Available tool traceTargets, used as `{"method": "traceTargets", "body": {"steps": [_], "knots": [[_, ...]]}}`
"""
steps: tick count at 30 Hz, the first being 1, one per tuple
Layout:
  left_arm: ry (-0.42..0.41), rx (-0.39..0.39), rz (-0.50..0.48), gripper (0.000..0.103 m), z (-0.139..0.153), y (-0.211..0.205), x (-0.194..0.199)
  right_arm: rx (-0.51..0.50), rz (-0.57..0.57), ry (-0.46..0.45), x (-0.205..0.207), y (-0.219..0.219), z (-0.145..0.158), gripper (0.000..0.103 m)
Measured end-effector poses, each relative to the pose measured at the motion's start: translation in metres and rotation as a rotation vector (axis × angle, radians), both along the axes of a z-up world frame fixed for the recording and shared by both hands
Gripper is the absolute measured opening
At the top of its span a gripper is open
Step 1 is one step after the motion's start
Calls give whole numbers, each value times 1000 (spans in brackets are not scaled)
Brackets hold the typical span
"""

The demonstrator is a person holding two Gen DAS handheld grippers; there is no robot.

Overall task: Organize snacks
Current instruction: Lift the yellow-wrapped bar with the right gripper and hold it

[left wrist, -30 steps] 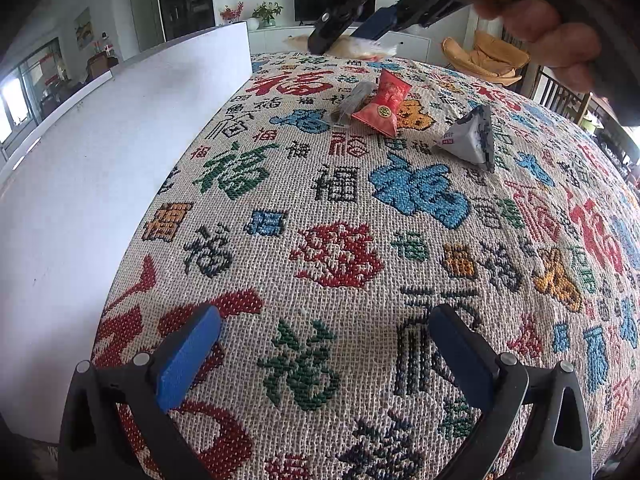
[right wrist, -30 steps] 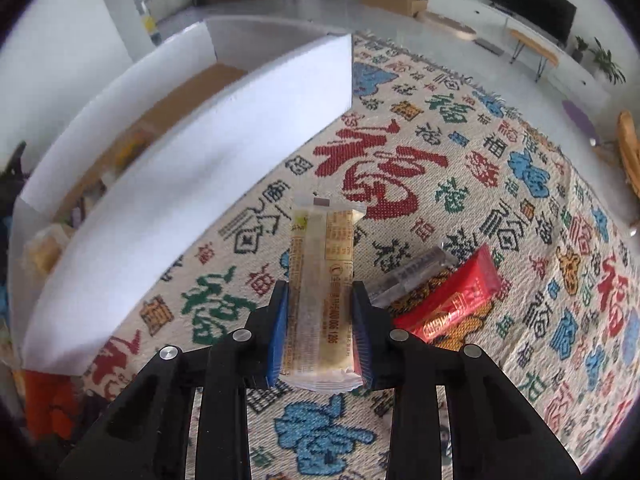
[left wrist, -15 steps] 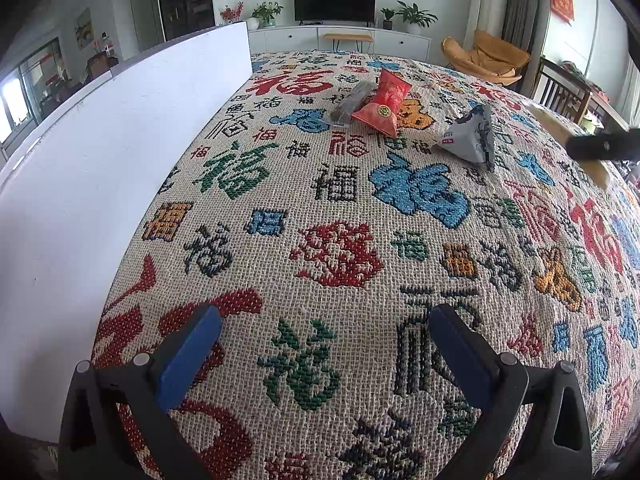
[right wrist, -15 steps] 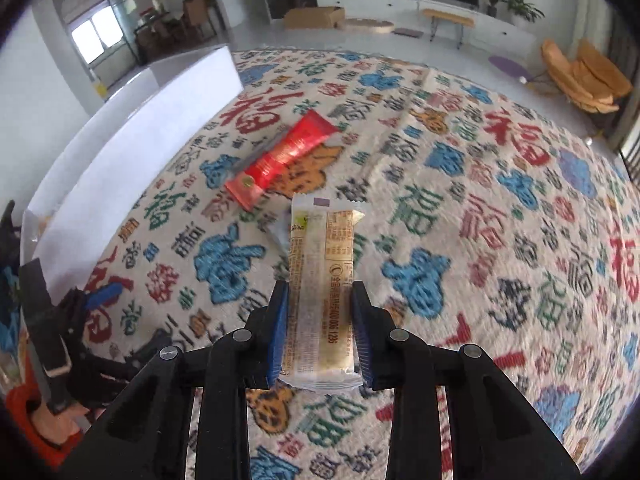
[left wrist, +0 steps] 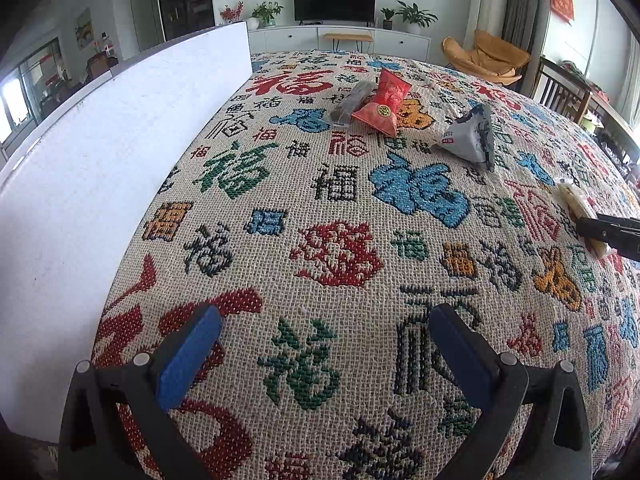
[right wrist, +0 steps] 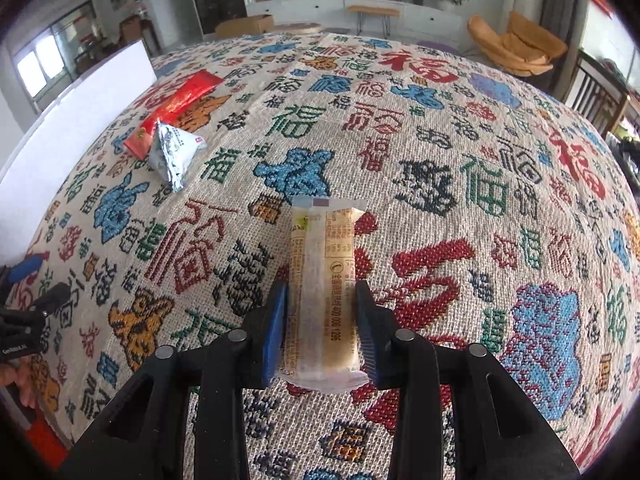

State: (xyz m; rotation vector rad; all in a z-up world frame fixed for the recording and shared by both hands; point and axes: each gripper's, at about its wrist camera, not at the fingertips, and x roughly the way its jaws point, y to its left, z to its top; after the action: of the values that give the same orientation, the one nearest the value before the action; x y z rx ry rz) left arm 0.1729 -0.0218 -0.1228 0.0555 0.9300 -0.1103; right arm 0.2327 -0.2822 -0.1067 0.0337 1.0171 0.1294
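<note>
Right claw (right wrist: 320, 320) has just been opening around the snack bar (right wrist: 324, 292), apparently released on the bench (right wrist: 440, 160); it should lift straight off. Left claw (left wrist: 320, 344) gapes empty.

On my left a tall white board (left wrist: 120, 152) walls off the worktop (left wrist: 340, 248) edge. Ahead, the cloth lies bare; only a red packet (left wrist: 384, 104) and grey pouch (left wrist: 470, 138) block the far end.
</note>
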Motion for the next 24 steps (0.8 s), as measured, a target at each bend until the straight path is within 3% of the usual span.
{"method": "traceTargets", "body": {"steps": [2,6,24], "knots": [[0,0,0,103,0,0,0,8,9,-16,-3,5,-2,59],[0,0,0,103,0,0,0,-34,15,-50,-7,14,-5,66],[1,-1,0,103,0,0,0,-43,9,-105,-17,20,-8,76]]}}
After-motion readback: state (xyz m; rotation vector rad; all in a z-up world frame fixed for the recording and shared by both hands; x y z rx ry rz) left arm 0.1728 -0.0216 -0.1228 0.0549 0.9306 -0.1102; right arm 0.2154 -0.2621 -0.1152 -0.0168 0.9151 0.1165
